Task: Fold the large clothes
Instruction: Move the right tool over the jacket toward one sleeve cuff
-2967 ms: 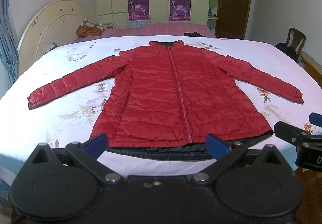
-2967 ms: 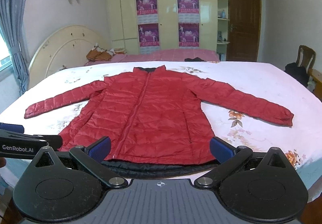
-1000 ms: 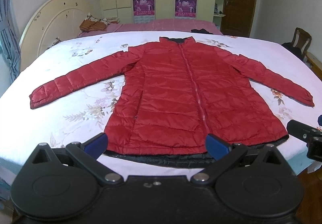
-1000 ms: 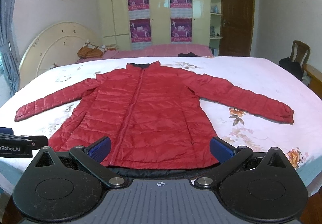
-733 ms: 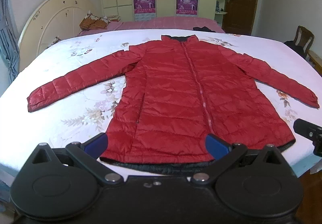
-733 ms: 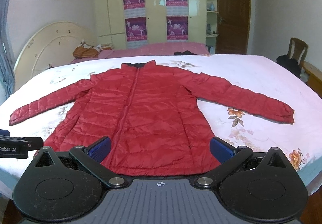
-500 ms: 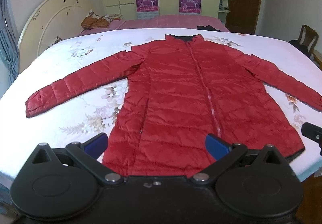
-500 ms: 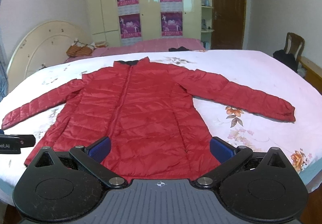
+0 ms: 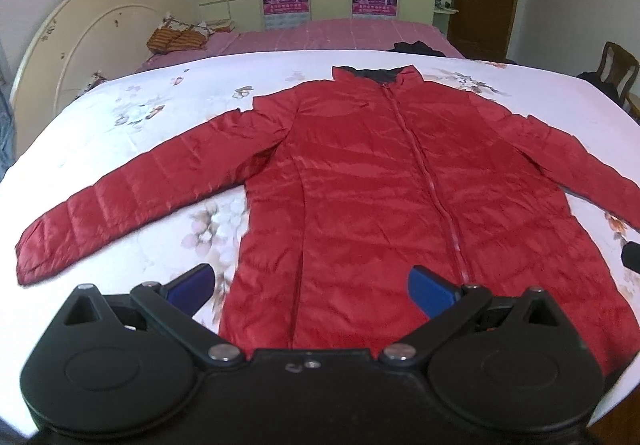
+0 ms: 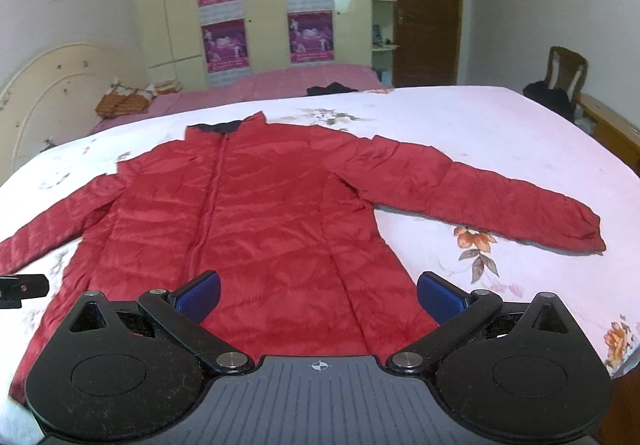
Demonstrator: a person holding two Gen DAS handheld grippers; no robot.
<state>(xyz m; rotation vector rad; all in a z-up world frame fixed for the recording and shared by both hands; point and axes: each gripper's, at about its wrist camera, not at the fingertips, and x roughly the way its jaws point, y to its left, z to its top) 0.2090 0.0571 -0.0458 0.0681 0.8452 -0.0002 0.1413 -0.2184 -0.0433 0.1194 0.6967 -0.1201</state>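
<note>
Left sleeve: stretched out flat toward the left edge of the white floral-print bed (image 9: 120, 133), cuff nearest the edge.
Left tongs (image 9: 310, 283): blue-padded jaws spread wide apart, gripping nothing; they have moved forward, now over the hem's left part, where earlier they sat short of the black lining edge.
Red quilted puffer jacket (image 9: 380, 181): lies face up, zipped, collar far, hem near; it fills more of both views than before.
Right tongs (image 10: 318, 295): jaws wide apart, empty, advanced over the hem's right part.
Right sleeve: extended flat to the right on the bed (image 10: 500, 133).
Brown wooden chair (image 10: 566, 71): beyond the bed's right side.
</note>
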